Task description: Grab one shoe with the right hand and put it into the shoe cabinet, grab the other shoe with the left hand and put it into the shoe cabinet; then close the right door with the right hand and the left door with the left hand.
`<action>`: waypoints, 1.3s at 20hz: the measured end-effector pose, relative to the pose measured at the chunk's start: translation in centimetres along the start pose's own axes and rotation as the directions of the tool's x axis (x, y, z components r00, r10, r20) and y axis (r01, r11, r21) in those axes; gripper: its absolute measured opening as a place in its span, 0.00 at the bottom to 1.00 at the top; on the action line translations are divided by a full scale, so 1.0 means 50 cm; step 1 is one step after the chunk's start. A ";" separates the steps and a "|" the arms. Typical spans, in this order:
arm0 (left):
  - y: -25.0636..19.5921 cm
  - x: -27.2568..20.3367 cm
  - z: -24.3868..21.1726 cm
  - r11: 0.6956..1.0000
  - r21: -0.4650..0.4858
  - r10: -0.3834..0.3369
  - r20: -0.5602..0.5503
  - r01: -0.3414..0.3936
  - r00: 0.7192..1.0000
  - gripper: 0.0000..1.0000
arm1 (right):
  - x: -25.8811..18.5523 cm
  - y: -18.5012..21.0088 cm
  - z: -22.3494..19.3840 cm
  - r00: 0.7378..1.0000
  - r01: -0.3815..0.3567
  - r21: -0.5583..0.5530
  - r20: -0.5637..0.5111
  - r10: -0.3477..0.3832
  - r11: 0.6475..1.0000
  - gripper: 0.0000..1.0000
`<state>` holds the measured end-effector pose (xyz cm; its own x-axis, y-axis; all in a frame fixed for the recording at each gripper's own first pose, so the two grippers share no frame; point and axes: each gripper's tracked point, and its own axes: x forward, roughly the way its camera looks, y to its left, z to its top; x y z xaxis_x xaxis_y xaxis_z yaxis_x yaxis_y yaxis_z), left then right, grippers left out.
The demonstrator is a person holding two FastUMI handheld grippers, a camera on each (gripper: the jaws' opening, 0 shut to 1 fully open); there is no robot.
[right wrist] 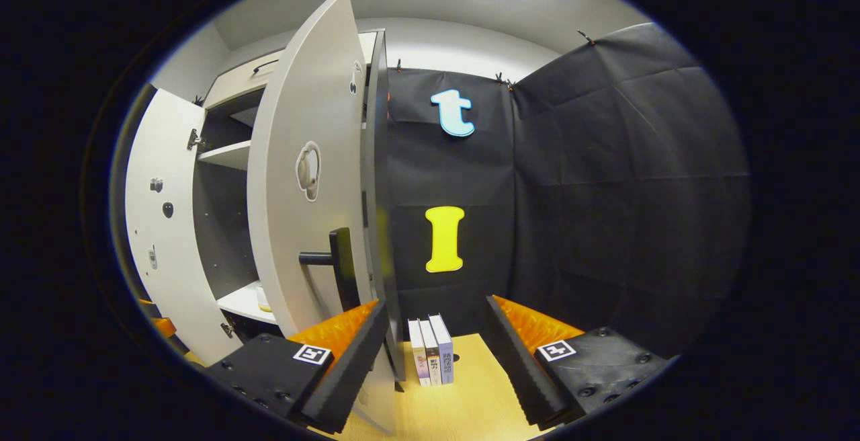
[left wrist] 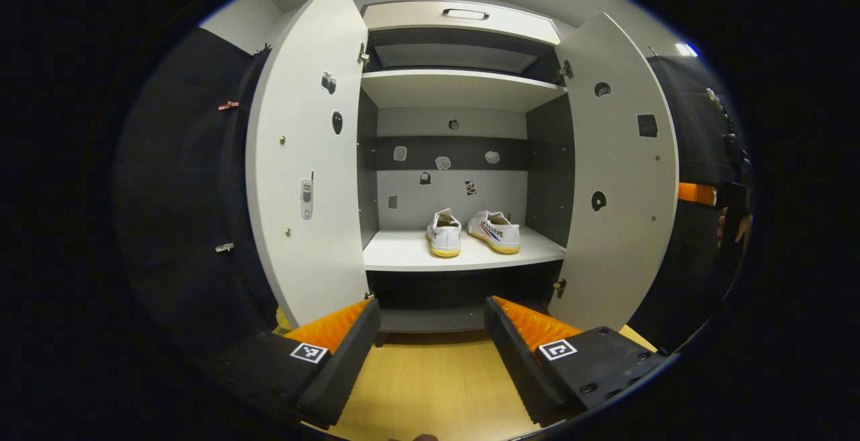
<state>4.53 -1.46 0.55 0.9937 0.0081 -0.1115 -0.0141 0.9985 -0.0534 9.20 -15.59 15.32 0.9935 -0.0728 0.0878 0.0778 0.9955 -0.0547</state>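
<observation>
Shoes, both white with yellow soles, sit side by side on the lower shelf of the shoe cabinet: the left shoe points its heel toward me, the right shoe is angled just beside it. Both doors stand wide open, the left door and the right door flanking the shelves. My left claw hangs in front of the cabinet, fingers spread, pinching nothing. My right claw is spread too and empty, its left finger close by the outer face of the right door, below the black handle. Three books stand on the wooden floor beyond.
</observation>
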 end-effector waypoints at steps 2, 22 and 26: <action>0.020 -0.002 -0.004 1.000 -0.008 0.000 0.000 0.000 1.000 0.98 | -0.007 0.005 0.002 1.000 0.025 0.003 0.007 -0.025 1.000 0.96; 0.247 -0.051 -0.041 0.996 -0.009 0.086 0.012 -0.085 0.996 0.98 | 0.002 0.320 -0.028 0.991 -0.129 0.247 0.010 0.130 0.961 0.98; 0.323 -0.067 -0.060 0.992 -0.030 0.119 0.007 -0.119 0.993 0.98 | -0.015 0.338 -0.059 0.992 -0.125 0.220 0.002 0.128 0.968 0.98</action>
<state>0.62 14.47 -2.94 0.9857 0.1274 -0.1102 -0.1354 0.9884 -0.0691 10.02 1.10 11.42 0.9951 0.0549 0.0821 -0.0672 0.9857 0.1546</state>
